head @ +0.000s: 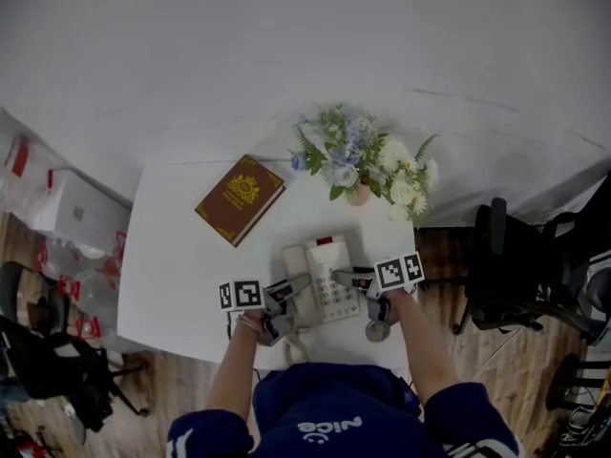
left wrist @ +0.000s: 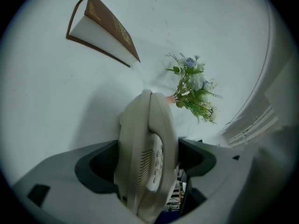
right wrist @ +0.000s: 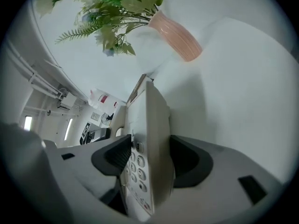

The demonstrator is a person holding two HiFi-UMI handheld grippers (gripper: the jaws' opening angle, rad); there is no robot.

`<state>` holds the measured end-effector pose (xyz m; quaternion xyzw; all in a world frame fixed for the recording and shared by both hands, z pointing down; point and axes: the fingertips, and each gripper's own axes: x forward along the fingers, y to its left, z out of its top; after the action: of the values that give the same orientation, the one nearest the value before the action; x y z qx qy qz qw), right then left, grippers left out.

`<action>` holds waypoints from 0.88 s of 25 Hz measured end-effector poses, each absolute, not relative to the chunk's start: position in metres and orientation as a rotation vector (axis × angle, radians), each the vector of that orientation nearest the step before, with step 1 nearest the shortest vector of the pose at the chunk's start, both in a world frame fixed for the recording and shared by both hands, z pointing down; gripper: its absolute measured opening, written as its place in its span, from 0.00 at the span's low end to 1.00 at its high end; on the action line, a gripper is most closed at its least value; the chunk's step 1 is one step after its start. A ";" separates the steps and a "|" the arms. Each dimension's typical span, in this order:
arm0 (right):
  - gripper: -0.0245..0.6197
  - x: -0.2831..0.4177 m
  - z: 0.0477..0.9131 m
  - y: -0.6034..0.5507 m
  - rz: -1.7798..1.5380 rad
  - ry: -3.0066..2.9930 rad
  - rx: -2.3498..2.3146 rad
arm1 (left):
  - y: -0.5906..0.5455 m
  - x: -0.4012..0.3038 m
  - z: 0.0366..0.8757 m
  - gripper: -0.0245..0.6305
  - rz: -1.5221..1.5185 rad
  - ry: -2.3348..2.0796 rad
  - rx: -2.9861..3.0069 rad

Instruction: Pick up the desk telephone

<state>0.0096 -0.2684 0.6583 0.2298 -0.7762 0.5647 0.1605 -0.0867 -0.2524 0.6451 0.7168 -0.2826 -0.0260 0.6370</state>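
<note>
Reading "NICE" on shirt [head: 329, 420], desk telephone [head: 323, 284] btwn parted jaws

Table [head: 177, 289]: white top is standing at centre, its far edge meeting the backdrop.
Backdrop [head: 286, 55]: plain white surface is filling 10 to 2 o'clock.
Floor [head: 177, 385]: wood planks are showing at 3, 6 and 8 o'clock.
Chairs: one black chair [head: 501, 275] is standing at 3 o'clock, another [head: 43, 361] at 8 o'clock.
Light: soft, even illumination is falling throughout.
</note>
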 end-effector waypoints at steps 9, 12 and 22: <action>0.45 0.012 0.658 -0.269 1.634 -2.207 0.659 | -0.253 -0.086 0.646 0.63 -0.058 -0.612 1.651; 0.45 0.011 0.659 -0.268 1.630 -2.216 0.701 | -0.252 -0.087 0.646 0.63 -0.052 -0.614 1.654; 0.45 0.010 0.654 -0.266 1.637 -2.238 0.741 | -0.252 -0.091 0.640 0.63 -0.048 -0.637 1.673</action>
<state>0.0100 -0.2665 0.6540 0.2558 -0.7726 0.5651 0.1355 -0.0910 -0.2520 0.6397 0.7289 -0.2778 -0.0210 0.6253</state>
